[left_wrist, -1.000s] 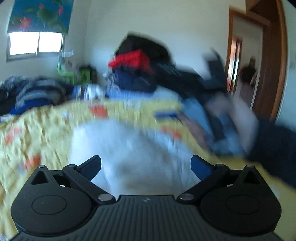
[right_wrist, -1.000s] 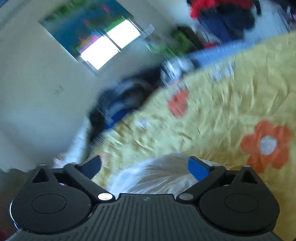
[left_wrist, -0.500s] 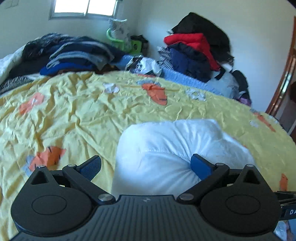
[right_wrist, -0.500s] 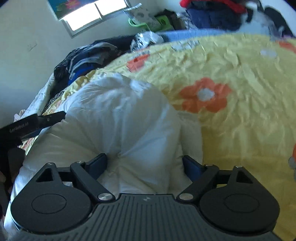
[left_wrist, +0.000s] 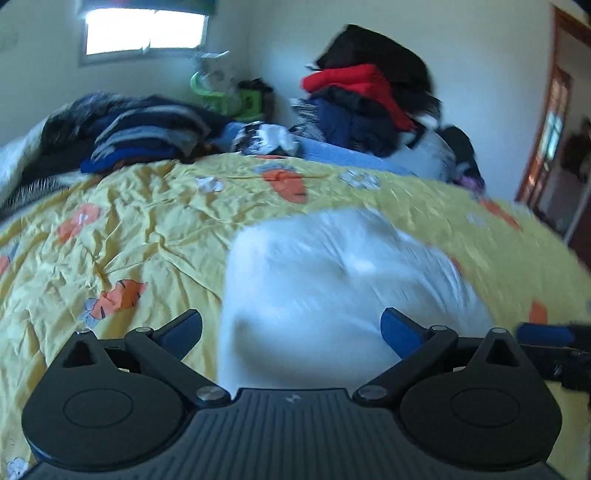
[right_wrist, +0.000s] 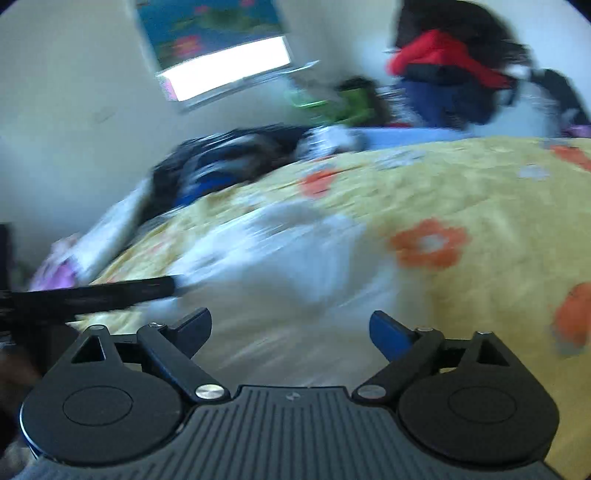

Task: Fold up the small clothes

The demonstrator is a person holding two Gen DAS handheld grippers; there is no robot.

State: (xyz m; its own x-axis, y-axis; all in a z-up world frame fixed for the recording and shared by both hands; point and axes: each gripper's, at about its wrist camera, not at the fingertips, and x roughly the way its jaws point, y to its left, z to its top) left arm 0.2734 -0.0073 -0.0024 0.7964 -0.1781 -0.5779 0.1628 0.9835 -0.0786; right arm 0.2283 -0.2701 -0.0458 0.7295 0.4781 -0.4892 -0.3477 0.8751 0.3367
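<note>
Counts: one white garment (left_wrist: 332, 280), two sets of tongs, two clothes piles, one window.

White garment is bunched up, not flat, lying on the bed (left_wrist: 129, 229) toward its near edge. Blurred in both views, so the type can't be told.

Left tongs (left_wrist: 291, 325): jaws spread wide. The right blue pad (left_wrist: 397, 326) is seen against the garment, the left pad (left_wrist: 184, 328) is over bare bedspread beside it. No pinch is visible; released. In the right wrist view the left tongs show as a dark bar (right_wrist: 110, 291) coming in from the left edge, its tip at the garment's left side.

Right tongs (right_wrist: 291, 328): jaws wide and opening. White cloth is seen between the pads, but neither pad is pressed on it; released. In the left wrist view one blue pad of the right tongs (left_wrist: 545, 334) sits at the right edge of the frame, just beside the garment.

Surface: the bed is covered by a crumpled yellow bedspread with orange and white flowers.

Along the bed's far edge: a pile of dark striped clothes (left_wrist: 140, 133) at the far left corner; a taller pile (left_wrist: 369, 96) at the far right, black on top, red in the middle, navy below; a small black-and-white item (left_wrist: 269, 138) between the two piles, on a pale blue strip.

Room: pale walls. Window (left_wrist: 146, 33) at far left, bright, with a flower-print blind (right_wrist: 207, 26) partly lowered. Green object (left_wrist: 225, 96) in the far corner under the window. Wooden door frame (left_wrist: 550, 122) at right.
</note>
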